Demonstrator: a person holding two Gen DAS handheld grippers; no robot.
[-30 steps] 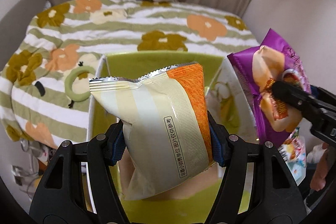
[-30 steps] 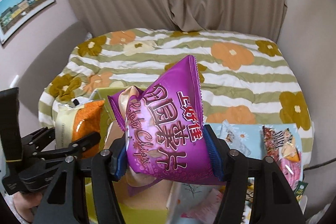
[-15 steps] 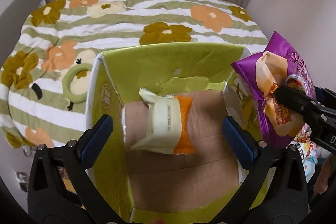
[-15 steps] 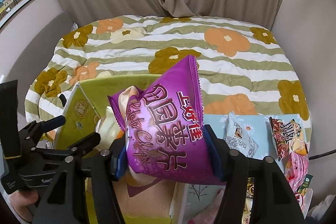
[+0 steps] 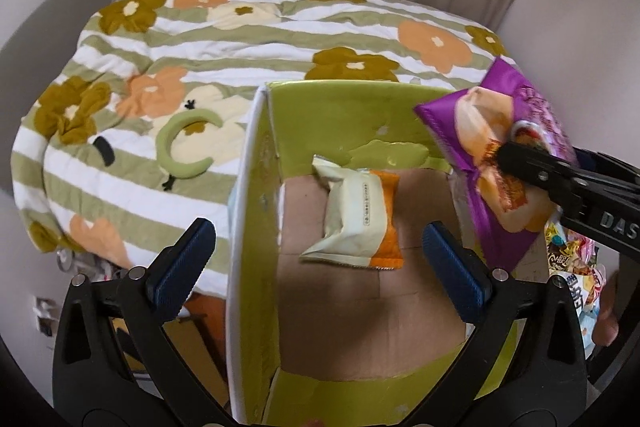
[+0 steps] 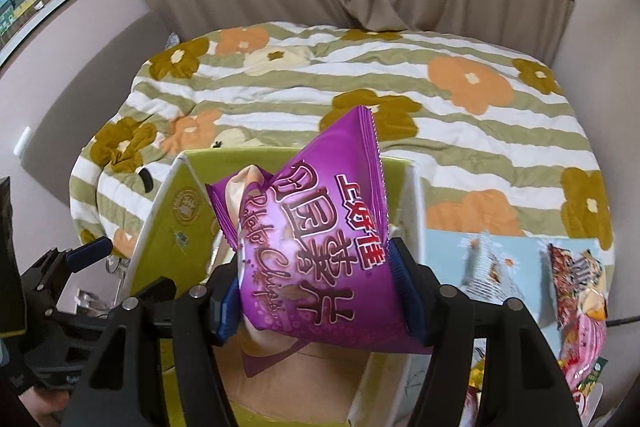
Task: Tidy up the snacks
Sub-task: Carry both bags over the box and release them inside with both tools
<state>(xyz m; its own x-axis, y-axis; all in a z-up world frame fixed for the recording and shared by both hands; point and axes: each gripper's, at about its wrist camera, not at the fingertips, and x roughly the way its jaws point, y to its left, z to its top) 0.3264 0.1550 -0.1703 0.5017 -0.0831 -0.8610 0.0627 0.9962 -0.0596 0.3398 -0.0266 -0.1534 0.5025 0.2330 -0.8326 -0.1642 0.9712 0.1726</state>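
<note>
The right gripper (image 6: 316, 291) was closed on the purple bag (image 6: 316, 227), its blue pads (image 6: 404, 283) pressed against the bag's lower sides so that the pillow bulged upward between them. The bag was held above the right wall of the box (image 6: 414, 211), tilted, its crimped top seam pointed away from the camera. It was judged to be light, air-filled and soft, with a slick foil skin and brittle chips inside; a firm squeeze would likely crush the contents or burst a seam, and a loose one could let it slide. The best hold was judged to be low across the width, as taken, or on the flat crimped seam

The left gripper (image 5: 320, 255) was spread wide with nothing between its pads (image 5: 182, 263), poised over the open box (image 5: 240, 187). The cream bag (image 5: 352, 223), orange along one side, lay flat on the brown cardboard floor toward the far wall, slightly crumpled. It was judged equally light and soft

More packets (image 6: 576, 291) lay at the bed's near right edge, beside the box, on the flowered quilt (image 6: 440, 115)
</note>
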